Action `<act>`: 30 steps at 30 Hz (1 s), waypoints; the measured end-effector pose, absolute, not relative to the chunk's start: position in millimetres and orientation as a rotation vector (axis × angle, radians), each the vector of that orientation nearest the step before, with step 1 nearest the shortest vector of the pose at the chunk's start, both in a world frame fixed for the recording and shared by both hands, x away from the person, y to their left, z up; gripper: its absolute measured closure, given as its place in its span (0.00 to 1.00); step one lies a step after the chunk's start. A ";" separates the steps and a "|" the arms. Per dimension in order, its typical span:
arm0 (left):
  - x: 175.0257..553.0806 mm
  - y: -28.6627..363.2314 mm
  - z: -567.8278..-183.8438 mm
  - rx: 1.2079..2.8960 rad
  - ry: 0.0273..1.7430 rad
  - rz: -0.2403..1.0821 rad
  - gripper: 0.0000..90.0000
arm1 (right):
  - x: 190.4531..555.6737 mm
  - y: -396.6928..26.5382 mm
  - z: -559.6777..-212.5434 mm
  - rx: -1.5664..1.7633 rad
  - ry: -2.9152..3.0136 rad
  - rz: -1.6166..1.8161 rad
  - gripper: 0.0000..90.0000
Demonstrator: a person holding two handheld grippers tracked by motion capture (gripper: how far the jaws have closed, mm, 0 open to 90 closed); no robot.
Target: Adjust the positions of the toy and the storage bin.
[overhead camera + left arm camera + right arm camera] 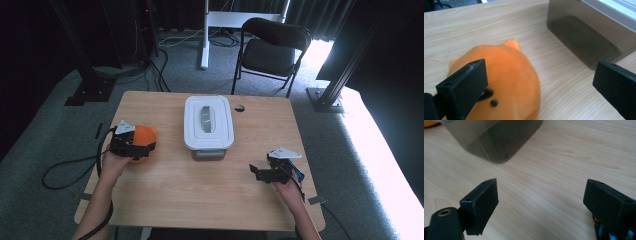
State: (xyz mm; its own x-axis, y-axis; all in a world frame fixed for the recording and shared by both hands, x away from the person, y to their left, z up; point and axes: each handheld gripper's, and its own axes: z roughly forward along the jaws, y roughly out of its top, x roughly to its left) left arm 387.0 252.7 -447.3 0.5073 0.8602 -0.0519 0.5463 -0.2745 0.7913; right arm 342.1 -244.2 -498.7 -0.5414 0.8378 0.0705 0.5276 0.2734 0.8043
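Two black jaws of the left gripper (536, 85) are rising nearest the lens in the left gripper view, standing wide apart and released, with the round orange plush toy (499, 82) sitting between them against the left-hand jaw. Its surface is looking soft and fuzzy, evenly bright orange, with a small pointed ear sticking up at its far edge and two small dark marks low on its near side. In the high view the toy (144, 137) is lying on the light wooden table (200, 200) well to the left of the smoky grey plastic box with a white handled lid (208, 122), and the left gripper (131, 145) is resting right over its near side. Right gripper (261, 172) is hovering low over bare wood near the box's front right corner, its jaws spread open and gripping nothing (541, 205).
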 end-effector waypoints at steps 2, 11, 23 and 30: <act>390.5 245.9 -447.6 1.957 1.134 0.487 0.00 | 348.3 -242.9 -498.9 1.253 2.183 1.163 0.13; 411.4 219.7 -455.6 1.980 1.130 0.471 0.00 | 368.6 -237.3 -499.7 1.286 2.172 1.162 0.13; 436.8 185.8 -456.7 1.988 1.233 0.556 0.00 | 390.2 -227.9 -500.0 1.321 2.164 1.175 0.13; 453.0 175.3 -460.3 1.976 1.352 0.568 0.00 | 404.8 -219.2 -495.1 1.329 2.156 1.161 0.13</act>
